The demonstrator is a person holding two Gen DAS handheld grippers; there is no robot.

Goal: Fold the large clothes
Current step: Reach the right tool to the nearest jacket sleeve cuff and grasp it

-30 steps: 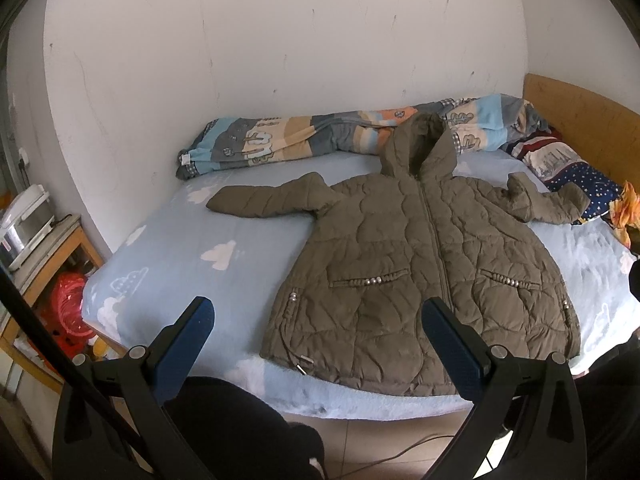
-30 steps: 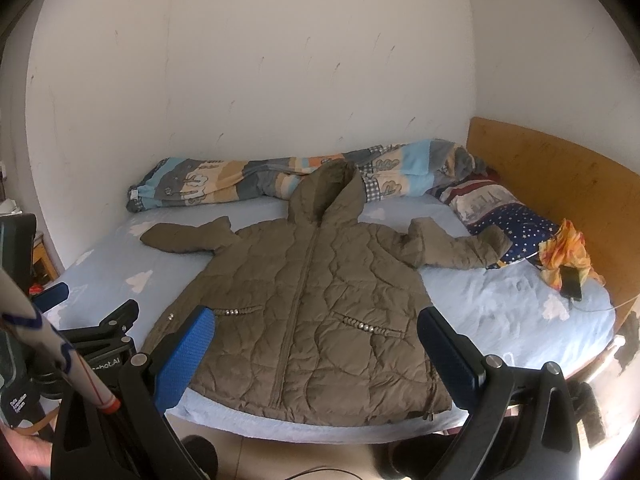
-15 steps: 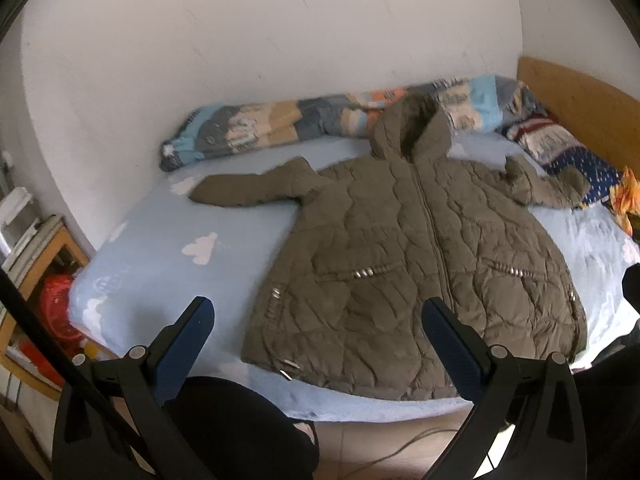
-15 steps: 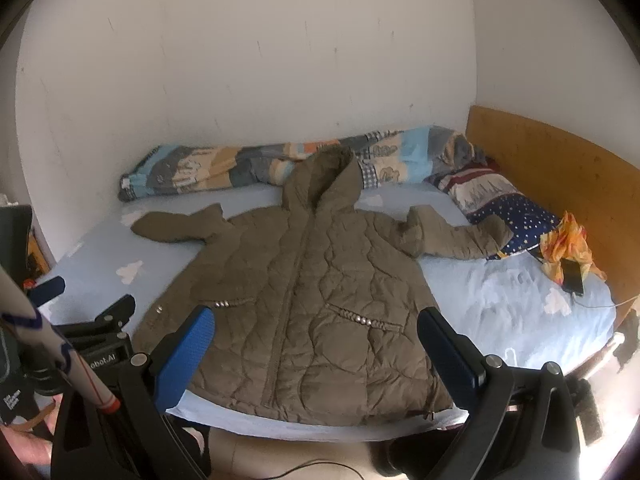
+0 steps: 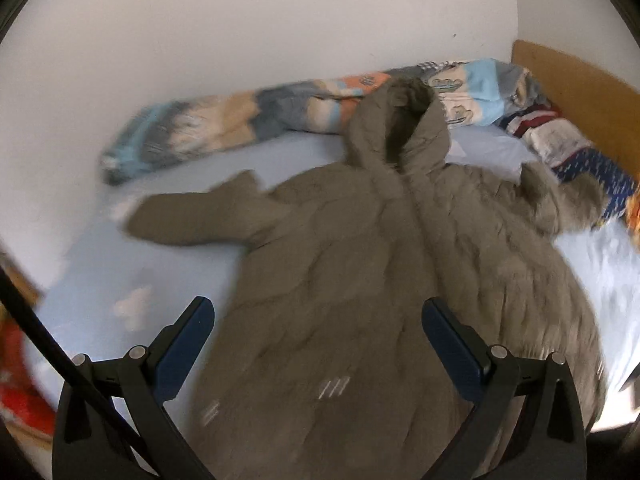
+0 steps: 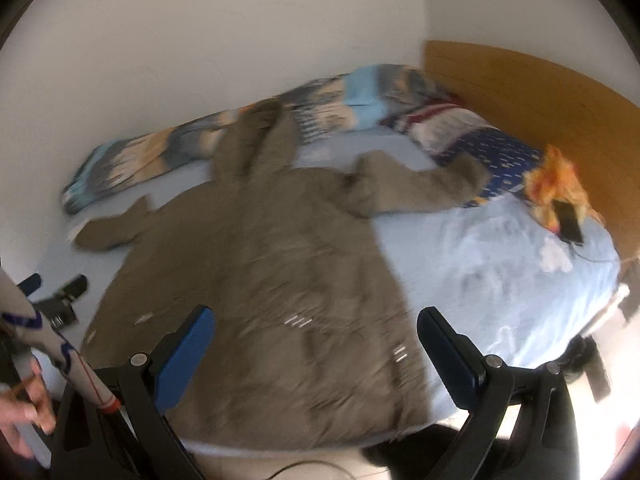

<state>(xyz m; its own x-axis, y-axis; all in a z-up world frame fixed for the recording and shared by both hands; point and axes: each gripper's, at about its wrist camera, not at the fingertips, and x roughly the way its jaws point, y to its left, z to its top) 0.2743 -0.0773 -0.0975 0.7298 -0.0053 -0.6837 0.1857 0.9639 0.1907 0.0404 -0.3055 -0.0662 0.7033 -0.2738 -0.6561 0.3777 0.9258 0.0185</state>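
An olive quilted hooded jacket lies flat, front up, on a light blue bed, hood toward the wall, both sleeves spread out. It also shows in the right wrist view. My left gripper is open and empty, hovering above the jacket's lower left front. My right gripper is open and empty above the jacket's lower right front. The left gripper's fingertips show at the left edge of the right wrist view. Both views are motion-blurred.
A rolled patterned quilt lies along the wall. A starred pillow sits by the wooden headboard. An orange cloth with a phone lies at the bed's right side. A hand shows at lower left.
Both grippers have moved forward and down toward the jacket, which now fills more of each view. Both jaws stay open.
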